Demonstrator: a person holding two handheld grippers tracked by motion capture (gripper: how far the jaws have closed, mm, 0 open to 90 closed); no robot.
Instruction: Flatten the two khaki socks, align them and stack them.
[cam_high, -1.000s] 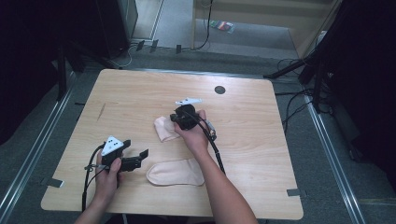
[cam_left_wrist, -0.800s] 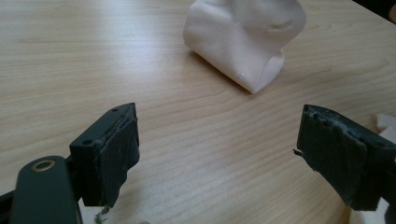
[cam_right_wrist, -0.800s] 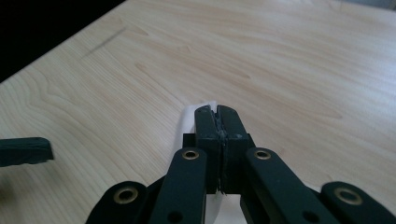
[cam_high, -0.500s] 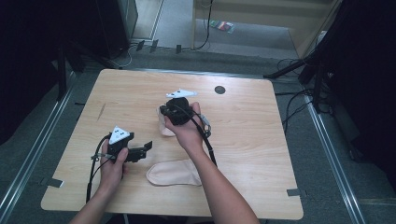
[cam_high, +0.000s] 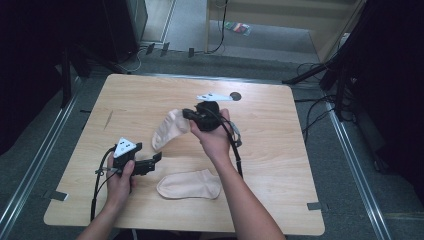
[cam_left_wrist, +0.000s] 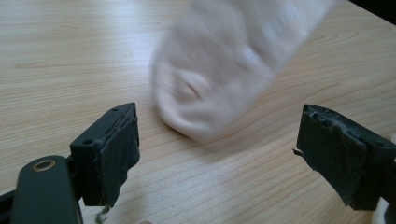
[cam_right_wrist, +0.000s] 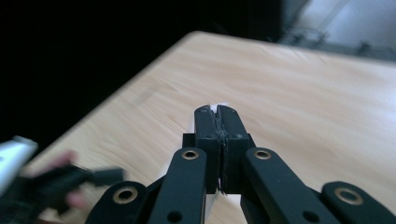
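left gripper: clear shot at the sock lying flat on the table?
Probably yes. The left gripper is open, its fingers pointing toward the flat sock close by, with bare table between. The right gripper holds the other sock up, clear.

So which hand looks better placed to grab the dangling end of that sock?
Probably the left: its tool stands open just under the hanging sock, while the right tool is shut on it.

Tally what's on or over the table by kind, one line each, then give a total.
Socks: 2, one hanging from the right gripper as the held sock, one flat sock on the table.
Grippers: 2, the right one shut on its sock, the left gripper open.
Total: 4
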